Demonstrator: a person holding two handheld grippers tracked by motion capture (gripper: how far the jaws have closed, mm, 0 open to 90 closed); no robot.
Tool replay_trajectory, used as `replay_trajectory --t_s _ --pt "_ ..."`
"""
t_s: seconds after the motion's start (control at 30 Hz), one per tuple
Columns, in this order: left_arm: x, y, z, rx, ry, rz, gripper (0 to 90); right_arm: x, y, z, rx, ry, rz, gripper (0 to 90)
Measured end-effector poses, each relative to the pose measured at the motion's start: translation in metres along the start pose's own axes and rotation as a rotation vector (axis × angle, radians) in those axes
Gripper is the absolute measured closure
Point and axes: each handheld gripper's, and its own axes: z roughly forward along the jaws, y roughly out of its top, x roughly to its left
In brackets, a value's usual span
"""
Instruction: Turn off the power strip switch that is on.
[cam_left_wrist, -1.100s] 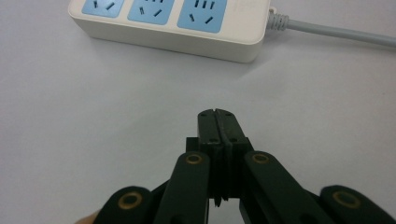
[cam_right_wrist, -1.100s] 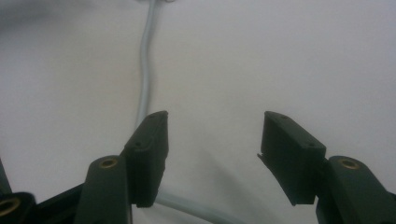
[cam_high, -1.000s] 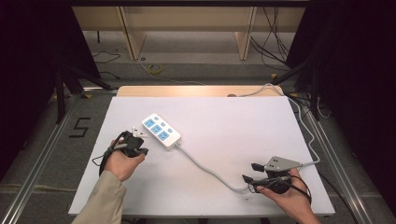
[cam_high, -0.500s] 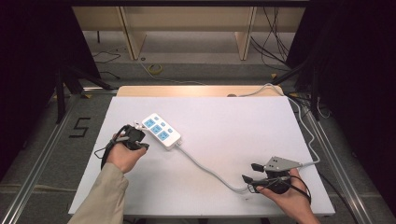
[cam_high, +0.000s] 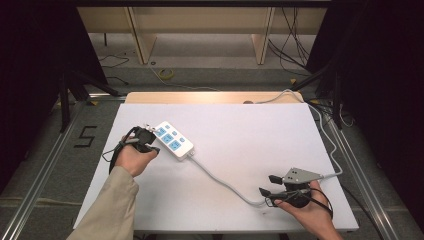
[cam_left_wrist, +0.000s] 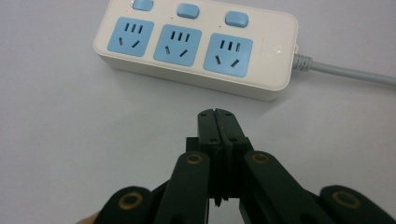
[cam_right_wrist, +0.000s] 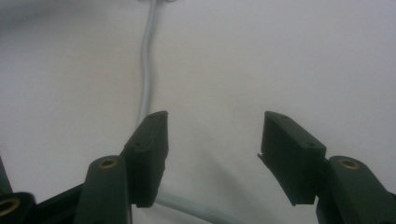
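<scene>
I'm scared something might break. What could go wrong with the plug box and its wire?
1. The left gripper is shut, just short of the power strip. A poke might slide the strip instead of pressing a blue switch.
2. The grey cord runs under the open right gripper. Closing there and pulling could drag the strip across the table.

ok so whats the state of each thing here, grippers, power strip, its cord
left gripper: jaws shut, nothing between them, tips just short of the power strip
right gripper: jaws open, nothing gripped, held over the cord
power strip: lying flat on the table, sockets facing up, all three empty
cord: slack, curving across the table from the power strip to the right gripper
</scene>
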Motion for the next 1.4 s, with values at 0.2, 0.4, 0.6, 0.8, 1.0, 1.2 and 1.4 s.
replay_trajectory --t_s 0.2,0.4,0.6,0.8,1.0,1.2,1.4 --pt "0.006 0.005 0.003 0.013 0.007 -0.004 89.9 0.0 0.0 0.0 0.001 0.001 -0.002 42.4" --pt "0.011 0.01 0.003 0.017 0.016 -0.003 89.9 0.0 0.0 0.0 0.001 0.001 0.001 42.3" --pt "0.015 0.016 0.006 0.021 0.017 0.01 89.9 0.0 0.0 0.0 0.001 0.004 0.003 42.3" --pt "0.017 0.023 0.009 0.025 0.026 0.027 89.9 0.0 0.0 0.0 0.0 0.006 0.005 42.2" --pt "0.019 0.028 0.015 0.032 0.025 0.028 89.9 0.0 0.0 0.0 0.001 0.006 0.006 42.2" --pt "0.022 0.032 0.021 0.039 0.025 0.022 89.9 0.0 0.0 0.0 0.001 0.006 0.006 42.2" --pt "0.025 0.036 0.023 0.04 0.028 0.027 89.9 0.0 0.0 0.0 0.001 0.006 0.005 42.2"
